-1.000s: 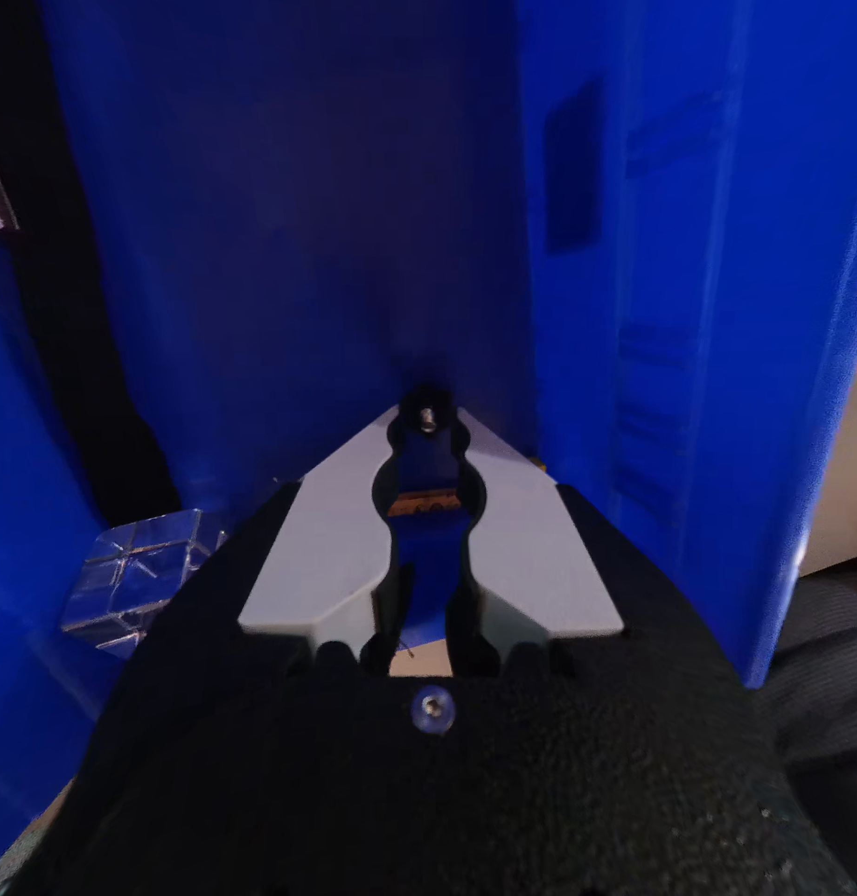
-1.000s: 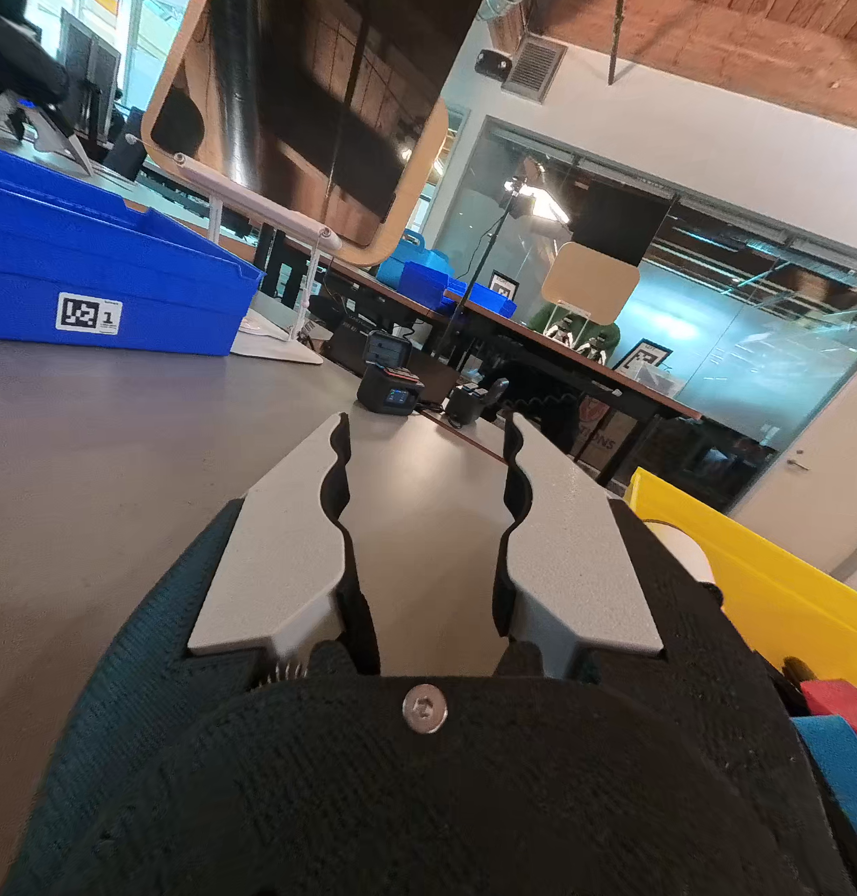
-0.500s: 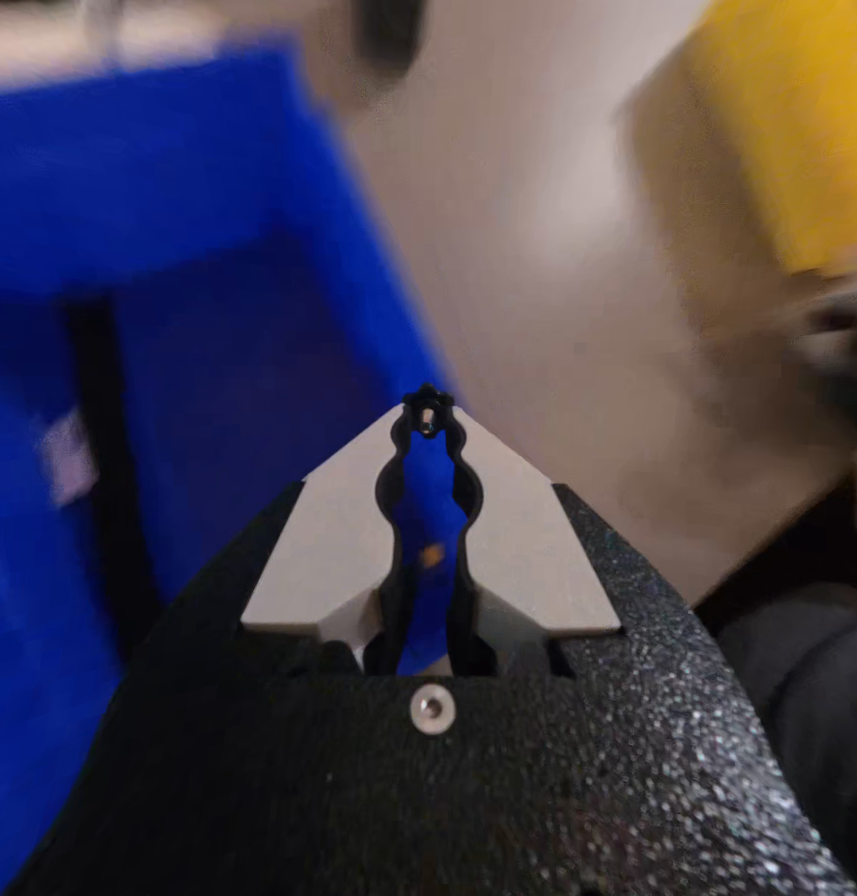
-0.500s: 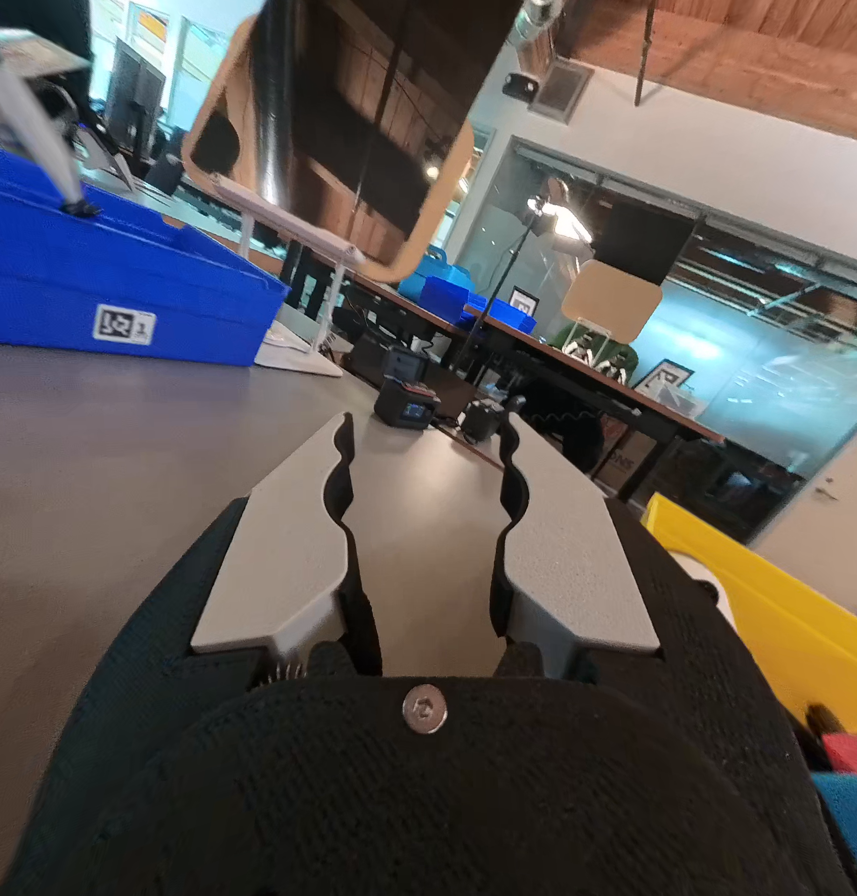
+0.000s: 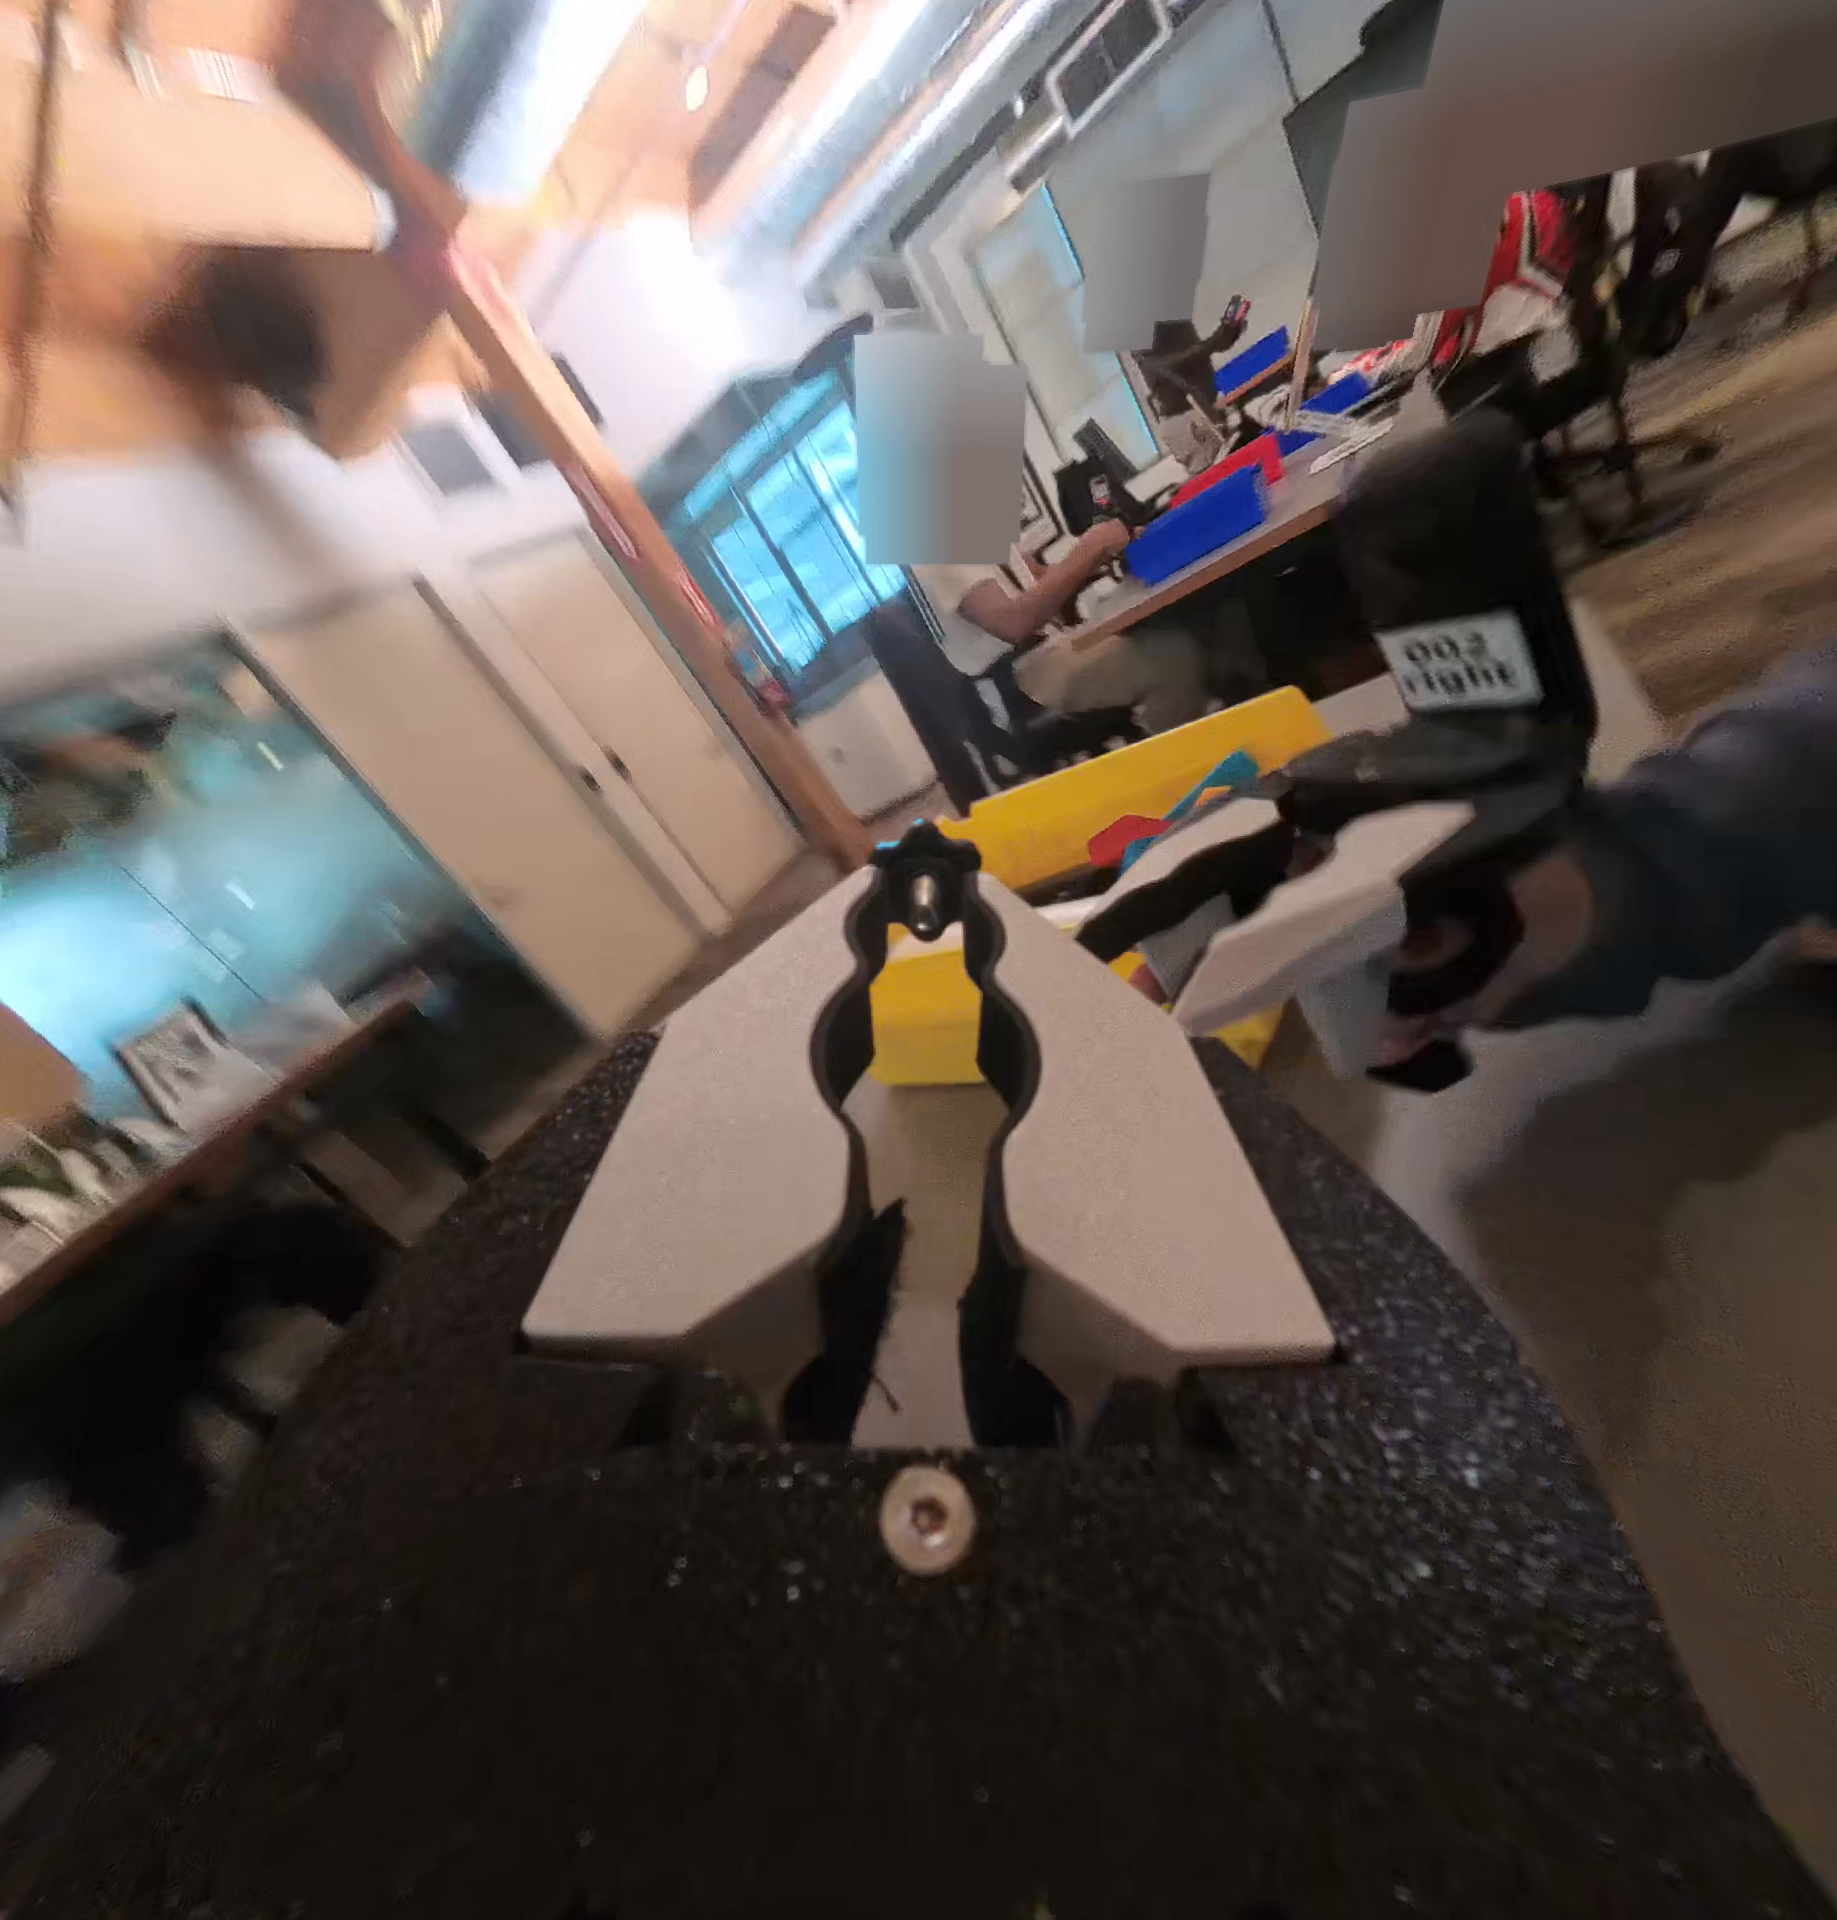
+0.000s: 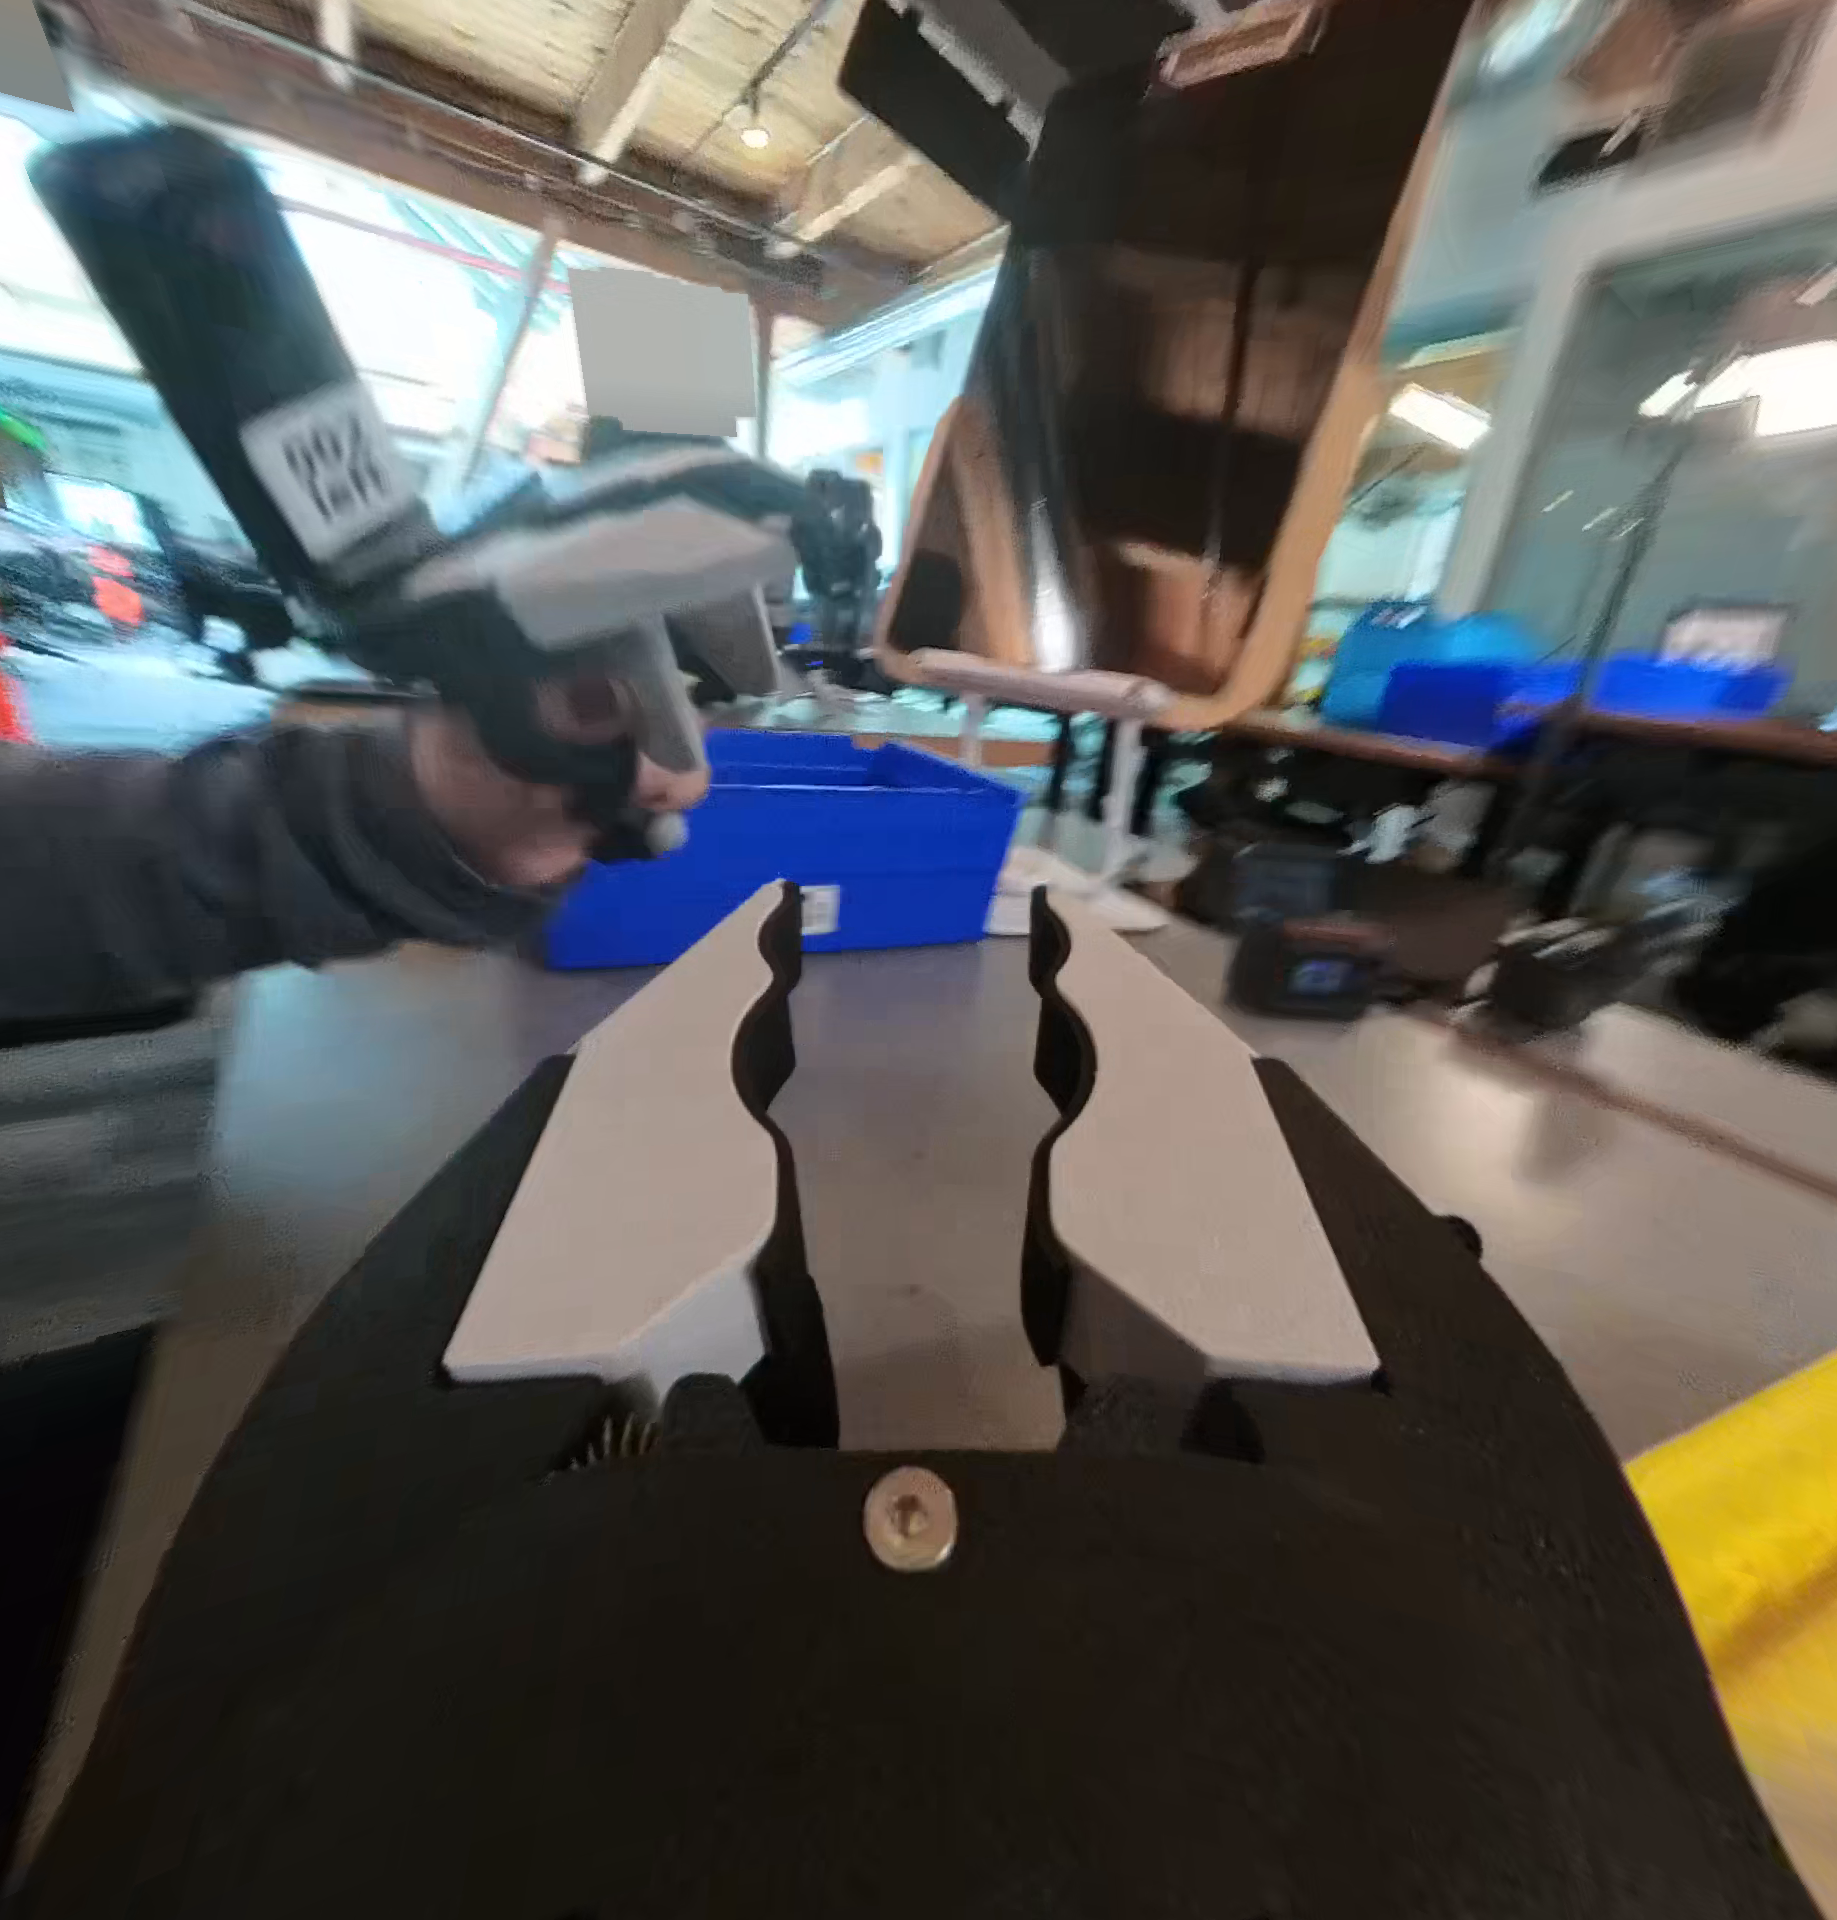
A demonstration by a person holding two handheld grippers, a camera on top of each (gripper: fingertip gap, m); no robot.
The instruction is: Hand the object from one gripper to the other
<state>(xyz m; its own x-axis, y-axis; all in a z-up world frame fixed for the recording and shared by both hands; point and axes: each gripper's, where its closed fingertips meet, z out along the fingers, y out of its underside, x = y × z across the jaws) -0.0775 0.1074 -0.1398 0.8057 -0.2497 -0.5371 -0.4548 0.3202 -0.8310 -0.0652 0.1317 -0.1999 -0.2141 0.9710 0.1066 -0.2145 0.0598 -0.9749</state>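
Left wrist view shows my left gripper pinched nearly closed on a small black knob with a metal stud at its middle, held right at the fingertips and lifted clear of the grey table. I judge the pick-up as done and the hand-over as not yet made: the knob sits in one gripper only, and nothing touches it from the other side. To the right in that view my right gripper hangs near, side-on, with its jaws apart; it is close to the knob but separate from it.

Just behind the two grippers stands a yellow bin. Red and light-blue pieces show over its rim; I cannot tell what they are through the blur.

Turning to the right wrist view, going from the left: the left gripper appears there held up in a hand, its tip blurred, so the knob is hard to make out. Below it sits a blue bin on the table; its contents are hidden by the wall. In the middle my right gripper is open moderately wide and empty. A corner of the yellow bin shows at far right.

What remains, as I judge it: bring the open jaws around the knob, close them, then release the left.
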